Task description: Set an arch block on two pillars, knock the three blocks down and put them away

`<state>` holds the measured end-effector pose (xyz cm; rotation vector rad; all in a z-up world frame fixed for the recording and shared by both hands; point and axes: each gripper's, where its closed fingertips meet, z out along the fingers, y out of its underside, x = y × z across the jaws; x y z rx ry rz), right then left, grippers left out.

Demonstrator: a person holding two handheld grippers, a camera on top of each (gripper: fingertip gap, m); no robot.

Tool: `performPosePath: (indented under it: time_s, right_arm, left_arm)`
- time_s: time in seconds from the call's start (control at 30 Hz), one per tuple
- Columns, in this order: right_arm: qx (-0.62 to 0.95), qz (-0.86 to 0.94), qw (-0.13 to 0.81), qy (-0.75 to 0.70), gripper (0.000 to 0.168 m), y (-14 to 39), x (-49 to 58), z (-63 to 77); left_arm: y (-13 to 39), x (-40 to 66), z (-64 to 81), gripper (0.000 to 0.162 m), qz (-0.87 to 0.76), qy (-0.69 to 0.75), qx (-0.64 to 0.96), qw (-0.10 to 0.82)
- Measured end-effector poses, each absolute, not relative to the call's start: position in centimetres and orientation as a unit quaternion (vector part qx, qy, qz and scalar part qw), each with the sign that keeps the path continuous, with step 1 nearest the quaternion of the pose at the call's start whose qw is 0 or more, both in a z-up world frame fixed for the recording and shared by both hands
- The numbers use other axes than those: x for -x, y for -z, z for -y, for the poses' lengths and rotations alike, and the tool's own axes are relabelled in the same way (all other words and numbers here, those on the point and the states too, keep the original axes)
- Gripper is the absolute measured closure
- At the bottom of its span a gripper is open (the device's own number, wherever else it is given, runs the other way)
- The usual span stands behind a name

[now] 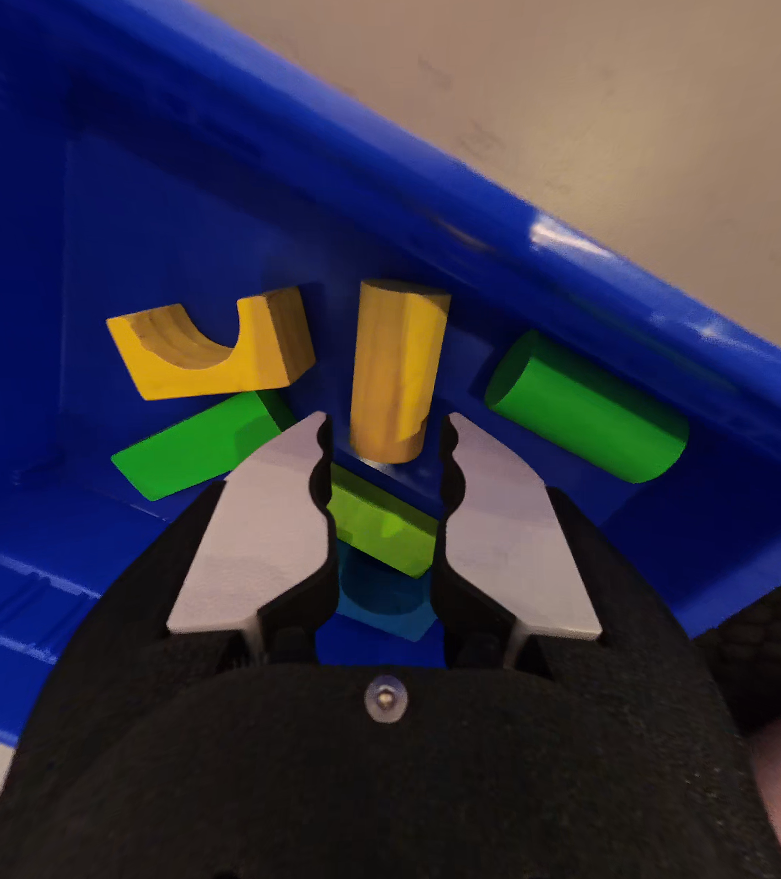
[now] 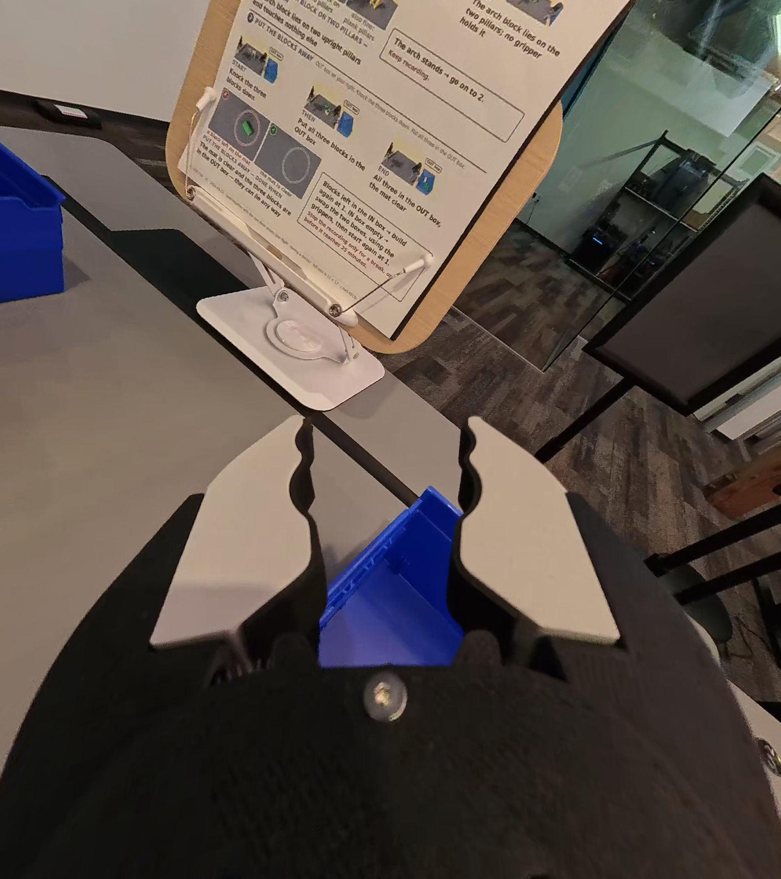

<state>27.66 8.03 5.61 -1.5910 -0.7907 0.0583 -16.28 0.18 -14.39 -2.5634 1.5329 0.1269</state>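
Soft, even indoor light; white glare on glossy blue plastic bin rim (image 1: pixel 564 238); slight motion blur; wide-angle bending at edges.

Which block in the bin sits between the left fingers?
The lime-green block, framed between the fingers; the yellow cylinder lies beyond the tips.

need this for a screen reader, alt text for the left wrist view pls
The open left gripper hangs over a blue bin holding blocks: a yellow arch, a yellow cylinder, a green cylinder and other green blocks.
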Motion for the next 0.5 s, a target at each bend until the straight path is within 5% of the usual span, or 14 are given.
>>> performPosePath:
  time_s: [0.5]
  right_arm:
    - [0.616,0.314,0.706,-0.158,0.11,-9.5,-25.5,-5.6]
  left_arm:
    - [14.0,16.2,0.3,0.129,-0.496,-0.003,0.866,0.068]
